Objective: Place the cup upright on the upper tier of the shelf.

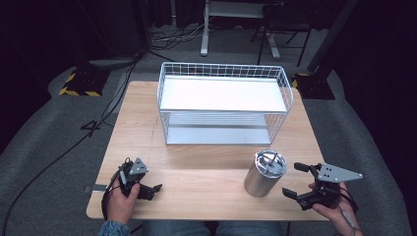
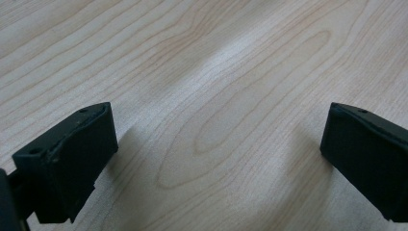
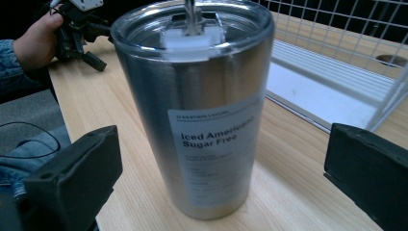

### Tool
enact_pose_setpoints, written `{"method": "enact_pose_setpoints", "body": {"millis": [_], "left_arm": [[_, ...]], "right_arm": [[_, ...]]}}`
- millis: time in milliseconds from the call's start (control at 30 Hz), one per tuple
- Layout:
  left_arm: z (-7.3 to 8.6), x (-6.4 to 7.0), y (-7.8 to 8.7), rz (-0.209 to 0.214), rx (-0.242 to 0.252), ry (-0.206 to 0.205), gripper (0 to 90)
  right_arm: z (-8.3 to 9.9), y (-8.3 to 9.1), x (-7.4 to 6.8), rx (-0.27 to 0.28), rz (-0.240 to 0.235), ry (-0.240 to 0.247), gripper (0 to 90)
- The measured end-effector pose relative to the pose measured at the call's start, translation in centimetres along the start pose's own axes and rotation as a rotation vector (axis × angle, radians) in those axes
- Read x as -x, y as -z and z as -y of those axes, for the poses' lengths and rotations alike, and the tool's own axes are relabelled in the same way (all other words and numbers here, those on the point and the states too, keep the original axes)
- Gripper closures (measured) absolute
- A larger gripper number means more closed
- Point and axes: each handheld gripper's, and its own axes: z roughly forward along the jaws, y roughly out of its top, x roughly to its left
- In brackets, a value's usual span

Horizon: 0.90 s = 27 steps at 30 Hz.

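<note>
Tumbler label readable between right hand-held gripper jaws.

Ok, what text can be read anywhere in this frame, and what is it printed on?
"Iced Americano" on the label of the steel cup, in the right gripper view.
"Sugar Free" just below it on the same label.
A small line above those words and several lines below them are too blurred to read.
The rack and table carry no text.
</note>
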Motion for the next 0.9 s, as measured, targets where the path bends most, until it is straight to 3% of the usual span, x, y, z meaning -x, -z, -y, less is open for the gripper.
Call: {"method": "enact_pose_setpoints", "body": {"millis": [467,900], "left_arm": [[0.0,0.0,0.0,-0.005,0.0,0.005,0.0],[0.0,0.0,0.0,-0.005,0.0,0.005,0.0]], "right_arm": [[-0.7,-2.4,-0.6,0.048,-0.027,0.013,0.2],[-1.1,-4.7,-0.6,0.049,-0.037,0.029,0.1]]}}
